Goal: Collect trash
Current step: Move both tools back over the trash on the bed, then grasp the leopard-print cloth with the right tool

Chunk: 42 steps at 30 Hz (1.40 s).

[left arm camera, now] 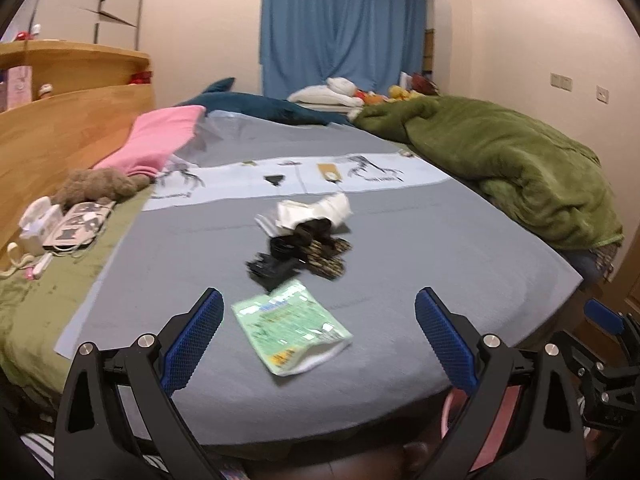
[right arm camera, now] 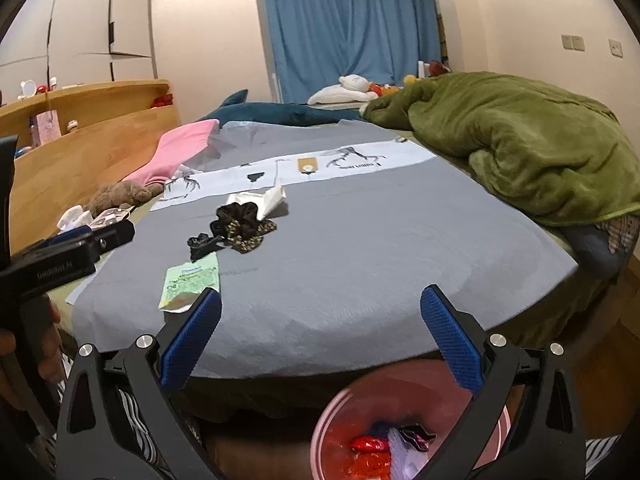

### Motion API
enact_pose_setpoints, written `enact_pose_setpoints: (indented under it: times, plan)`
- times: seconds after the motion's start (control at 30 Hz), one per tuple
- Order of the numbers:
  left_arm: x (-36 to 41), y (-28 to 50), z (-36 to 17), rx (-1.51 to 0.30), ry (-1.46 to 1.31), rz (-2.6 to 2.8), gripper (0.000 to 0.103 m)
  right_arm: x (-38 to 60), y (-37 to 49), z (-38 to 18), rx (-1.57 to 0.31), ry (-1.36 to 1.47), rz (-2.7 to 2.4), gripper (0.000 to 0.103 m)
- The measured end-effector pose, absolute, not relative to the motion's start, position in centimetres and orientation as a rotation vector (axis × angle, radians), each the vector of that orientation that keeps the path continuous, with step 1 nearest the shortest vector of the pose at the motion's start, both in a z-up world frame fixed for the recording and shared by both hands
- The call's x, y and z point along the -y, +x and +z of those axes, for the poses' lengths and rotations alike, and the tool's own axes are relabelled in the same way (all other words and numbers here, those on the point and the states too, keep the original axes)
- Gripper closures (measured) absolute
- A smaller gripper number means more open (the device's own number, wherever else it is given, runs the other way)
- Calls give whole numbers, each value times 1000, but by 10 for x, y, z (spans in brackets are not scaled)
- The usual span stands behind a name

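Location: a home bedroom. Indicators: a wide bed [right arm camera: 360, 240] fills the frame centre; a rumpled green blanket [right arm camera: 540, 152] lies at right; a wooden headboard shelf [right arm camera: 80, 120] stands at left; blue curtains [right arm camera: 352, 28] hang at top centre; plush toys [left arm camera: 96, 188] lie at left.

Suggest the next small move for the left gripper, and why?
Probably ease the left gripper forward and down onto the green packet. Both grippers look open and empty, the packet is the nearest litter on the grey sheet and lies just ahead between the left fingers. The pink bin sits below the bed edge, under the right gripper.
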State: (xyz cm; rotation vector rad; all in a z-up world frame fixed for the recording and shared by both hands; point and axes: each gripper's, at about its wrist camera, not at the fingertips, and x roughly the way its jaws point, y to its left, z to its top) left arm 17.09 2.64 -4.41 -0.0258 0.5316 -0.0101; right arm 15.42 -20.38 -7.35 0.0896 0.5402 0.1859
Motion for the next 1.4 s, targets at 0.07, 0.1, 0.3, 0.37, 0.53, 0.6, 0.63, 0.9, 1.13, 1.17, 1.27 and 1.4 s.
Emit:
enact_pose_setpoints:
  times: [0.07, 0.1, 0.3, 0.37, 0.53, 0.6, 0.63, 0.9, 1.13, 1.17, 1.27, 1.4]
  plan:
    - [-39, 175, -41, -521, -37, 14, 9, 196, 158, -71, -530, 74, 194, 5]
    - [-46, 177, -39, -516, -41, 25, 9, 194, 160, -71, -527, 69, 198, 5]
    - [-79, 190, -31, -492, -69, 84, 9, 172, 190, -61, -520, 38, 228, 5]
    - [-90, 195, -29, -479, -67, 112, 8, 159, 204, -57, -505, 9, 242, 5]
    - [-111, 211, -30, -435, 11, 204, 8, 127, 248, -55, -451, -84, 301, 5]
    - [-121, 222, -29, -429, 29, 235, 8, 114, 274, -58, -433, -118, 311, 5]
    - [-126, 228, -27, -428, 16, 242, 8, 110, 284, -59, -433, -121, 315, 5]
    - [-164, 263, -40, -492, -127, 299, 8, 69, 382, -89, -448, -128, 272, 5]
    - [-174, 278, -54, -538, -165, 335, 8, 45, 428, -134, -604, -50, 355, 5]
    - [-174, 280, -55, -542, -162, 338, 8, 38, 431, -142, -631, -69, 378, 5]
    - [-174, 284, -60, -567, -169, 334, 8, 24, 435, -149, -652, -109, 415, 20]
    - [-171, 288, -63, -578, -166, 339, 8, 20, 435, -155, -675, -110, 477, 52]
